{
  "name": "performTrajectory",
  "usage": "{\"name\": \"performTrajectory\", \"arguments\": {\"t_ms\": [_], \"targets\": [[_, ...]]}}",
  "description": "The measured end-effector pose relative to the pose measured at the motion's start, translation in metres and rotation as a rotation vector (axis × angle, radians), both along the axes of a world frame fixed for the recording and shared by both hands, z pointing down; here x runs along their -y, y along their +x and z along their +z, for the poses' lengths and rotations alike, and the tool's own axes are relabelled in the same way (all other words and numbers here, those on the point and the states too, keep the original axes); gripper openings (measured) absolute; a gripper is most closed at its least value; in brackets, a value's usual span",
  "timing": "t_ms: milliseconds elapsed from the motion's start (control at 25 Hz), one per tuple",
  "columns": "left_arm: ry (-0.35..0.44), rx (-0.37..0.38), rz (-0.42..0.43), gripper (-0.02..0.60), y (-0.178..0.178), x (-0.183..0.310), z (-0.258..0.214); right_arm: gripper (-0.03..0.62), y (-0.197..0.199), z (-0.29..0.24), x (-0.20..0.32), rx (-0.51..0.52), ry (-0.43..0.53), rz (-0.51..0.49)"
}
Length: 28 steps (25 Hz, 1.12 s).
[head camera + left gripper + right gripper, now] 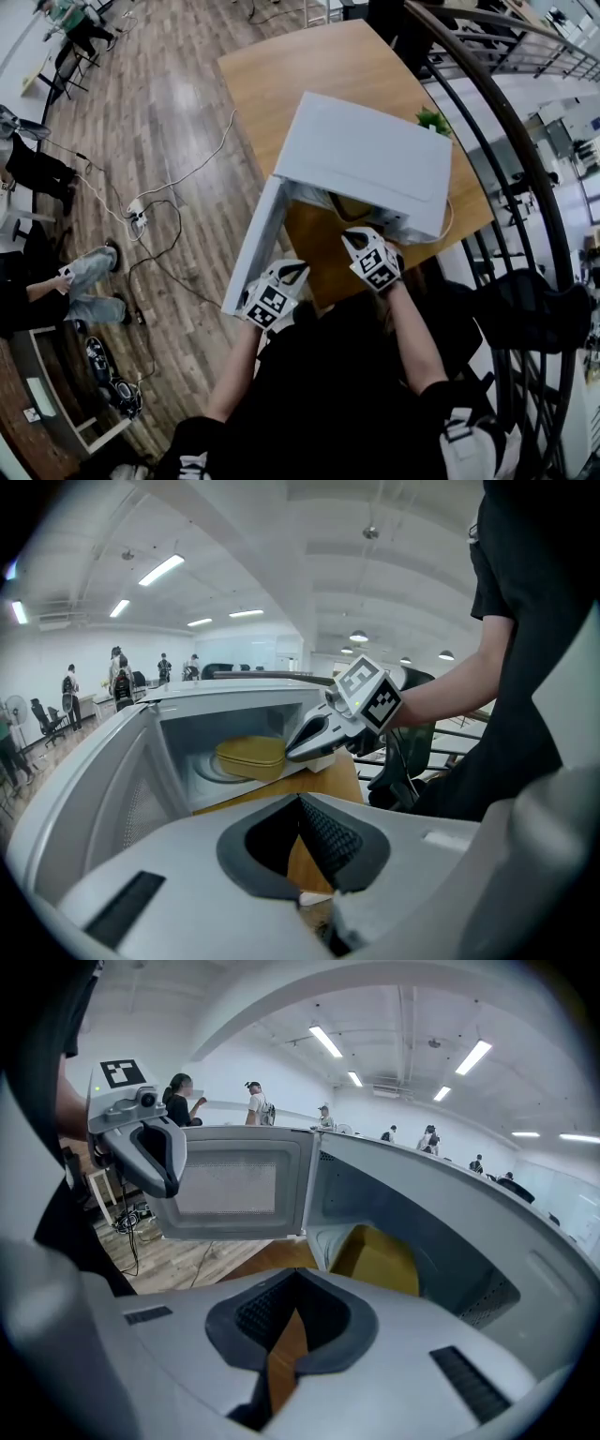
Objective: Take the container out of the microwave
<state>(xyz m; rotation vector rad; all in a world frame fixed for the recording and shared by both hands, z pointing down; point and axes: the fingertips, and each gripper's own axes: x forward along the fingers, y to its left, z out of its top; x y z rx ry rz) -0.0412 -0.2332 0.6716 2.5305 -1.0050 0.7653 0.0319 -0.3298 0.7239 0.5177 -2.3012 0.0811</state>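
Note:
A white microwave [366,155] stands on a wooden table [309,66] with its door [253,248] swung open to the left. Inside on the turntable lies a flat yellow container [251,757], which also shows in the right gripper view as a yellow container [375,1258]. My right gripper [354,234] is at the mouth of the microwave, just short of the container, and looks shut and empty. My left gripper [292,267] hovers by the open door's edge, also shut on nothing. The head view hides the container under the microwave's top.
A small green plant [433,120] stands behind the microwave. A curved black railing [525,187] runs close on the right. Cables and a power strip [139,217] lie on the wooden floor at left, near a seated person's legs [84,281].

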Motion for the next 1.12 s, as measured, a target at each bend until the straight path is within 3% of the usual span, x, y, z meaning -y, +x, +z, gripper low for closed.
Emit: {"name": "performTrajectory", "arguments": {"t_ms": [400,1120], "targets": [[-0.041,0.006,-0.040,0.002,-0.004,0.003,0.005,0.037,-0.009,0.011,0.034,-0.015,-0.015,-0.002],[-0.059,0.016,-0.065,0.002,-0.013,0.002,0.009,0.071,-0.017,0.041,0.044,-0.121,-0.041,-0.043]]}}
